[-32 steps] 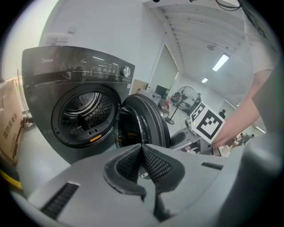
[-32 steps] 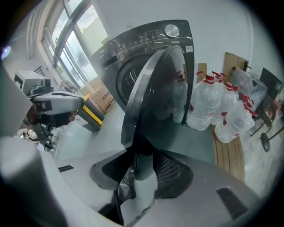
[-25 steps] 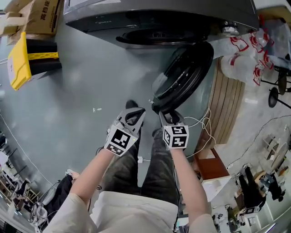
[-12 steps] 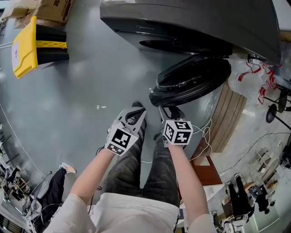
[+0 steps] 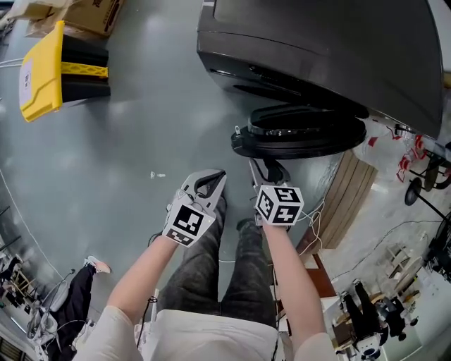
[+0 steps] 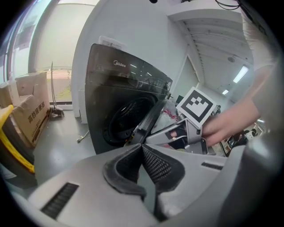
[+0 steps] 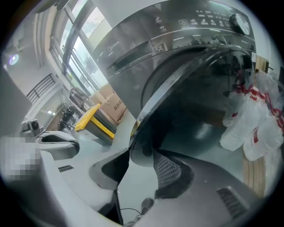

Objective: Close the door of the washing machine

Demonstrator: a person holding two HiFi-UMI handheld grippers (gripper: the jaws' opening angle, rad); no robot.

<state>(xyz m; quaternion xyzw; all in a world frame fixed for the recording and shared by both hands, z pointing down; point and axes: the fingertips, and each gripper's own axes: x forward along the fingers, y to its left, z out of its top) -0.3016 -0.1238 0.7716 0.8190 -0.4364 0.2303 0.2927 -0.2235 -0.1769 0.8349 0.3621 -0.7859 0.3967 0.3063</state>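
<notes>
The dark grey washing machine (image 5: 338, 49) fills the upper right of the head view. Its round black door (image 5: 310, 134) stands partly swung out from the front. My right gripper (image 5: 262, 166) has the door's rim (image 7: 142, 146) between its pads, which press on it; its jaws have just been closing a little. My left gripper (image 5: 215, 176) hangs to the left of the door, apart from it, shut with nothing in it. In the left gripper view its pads (image 6: 155, 164) meet at the tip, with the machine (image 6: 120, 97) and the door's edge (image 6: 148, 122) beyond.
A yellow and black object (image 5: 49, 67) and a cardboard box (image 5: 91, 14) stand on the grey floor at the far left. Right of the machine are white plastic bags (image 7: 257, 128), a wooden slatted panel (image 5: 349, 190) and loose cables (image 5: 317, 204). The person's legs are below the grippers.
The door has swung closer to the machine's front, with the right gripper staying on its rim. Both grippers have moved toward the machine, the left one still shut.
</notes>
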